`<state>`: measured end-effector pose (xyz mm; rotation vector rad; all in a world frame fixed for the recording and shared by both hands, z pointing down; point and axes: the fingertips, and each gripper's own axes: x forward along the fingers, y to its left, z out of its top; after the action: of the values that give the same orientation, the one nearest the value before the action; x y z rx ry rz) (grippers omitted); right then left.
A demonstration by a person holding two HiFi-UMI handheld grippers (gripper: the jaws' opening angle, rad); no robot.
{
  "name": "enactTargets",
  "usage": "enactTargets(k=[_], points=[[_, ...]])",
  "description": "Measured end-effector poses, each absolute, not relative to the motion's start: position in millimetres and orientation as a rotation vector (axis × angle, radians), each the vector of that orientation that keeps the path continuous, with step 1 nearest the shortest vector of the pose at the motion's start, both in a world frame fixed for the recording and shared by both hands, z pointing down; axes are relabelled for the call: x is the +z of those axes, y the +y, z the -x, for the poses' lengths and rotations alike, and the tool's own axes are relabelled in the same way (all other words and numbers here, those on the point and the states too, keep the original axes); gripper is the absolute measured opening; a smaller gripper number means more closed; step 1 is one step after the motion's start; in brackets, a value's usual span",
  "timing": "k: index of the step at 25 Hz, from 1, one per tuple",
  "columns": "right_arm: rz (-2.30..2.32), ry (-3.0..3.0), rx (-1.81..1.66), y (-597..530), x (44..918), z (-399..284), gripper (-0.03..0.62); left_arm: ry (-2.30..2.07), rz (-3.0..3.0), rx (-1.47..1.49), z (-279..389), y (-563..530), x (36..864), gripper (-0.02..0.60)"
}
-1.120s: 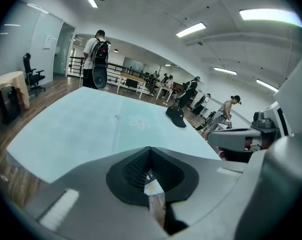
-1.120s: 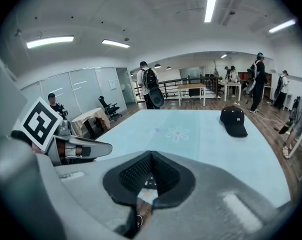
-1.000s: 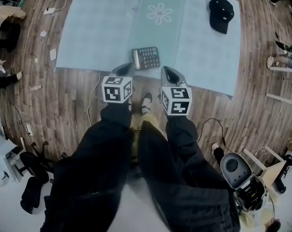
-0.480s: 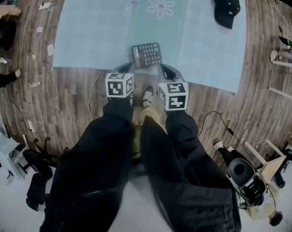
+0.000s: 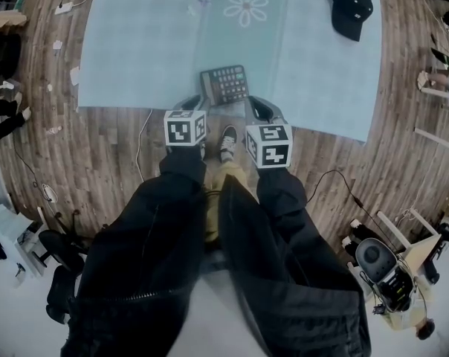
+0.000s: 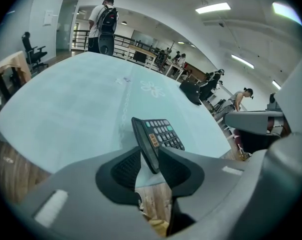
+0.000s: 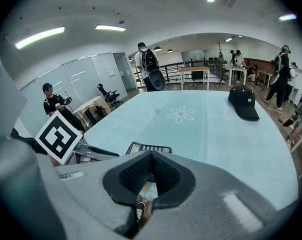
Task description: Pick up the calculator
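Note:
The dark grey calculator (image 5: 224, 85) lies flat on the pale blue mat (image 5: 135, 43), close to the mat's near edge. My left gripper (image 5: 189, 105) sits low at the calculator's left end. In the left gripper view its jaws (image 6: 149, 156) are opening, and the calculator's left end (image 6: 158, 135) shows in the gap just beyond the tips, with the pads not pressing on it. My right gripper (image 5: 260, 110) hovers at the calculator's near right corner. Its pads (image 7: 151, 155) meet at the tips with nothing between them, and the calculator (image 7: 149, 148) lies just beyond.
A black cap (image 5: 352, 6) lies at the mat's far right corner. A flower print (image 5: 246, 7) marks the mat's middle strip. The person's shoe (image 5: 226, 141) stands on the wood floor between the grippers. A cable (image 5: 141, 143) runs along the floor at the left.
Both grippers have sunk and moved forward, ending at the calculator's near corners. The calculator has not moved on the mat.

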<state>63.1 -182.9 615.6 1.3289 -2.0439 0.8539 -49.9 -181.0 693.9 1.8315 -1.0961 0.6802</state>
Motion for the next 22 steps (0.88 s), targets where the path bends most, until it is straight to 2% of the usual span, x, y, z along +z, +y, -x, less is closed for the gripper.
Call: enactTargets(k=[6,11,22], points=[[-1.323,-2.031,0.865,-186,621,-66,0.002,-1.048,-1.779,0.658,45,-178,715,0.112],[-1.333,-2.021,0.868,-188,622,-74,0.002,-1.011,-1.745,0.621,38,-179,727,0.086],[-1.369,-1.999,0.868,-184,618,-91,0.002,-0.991,-1.662,0.461,36,-182,733,0.075]])
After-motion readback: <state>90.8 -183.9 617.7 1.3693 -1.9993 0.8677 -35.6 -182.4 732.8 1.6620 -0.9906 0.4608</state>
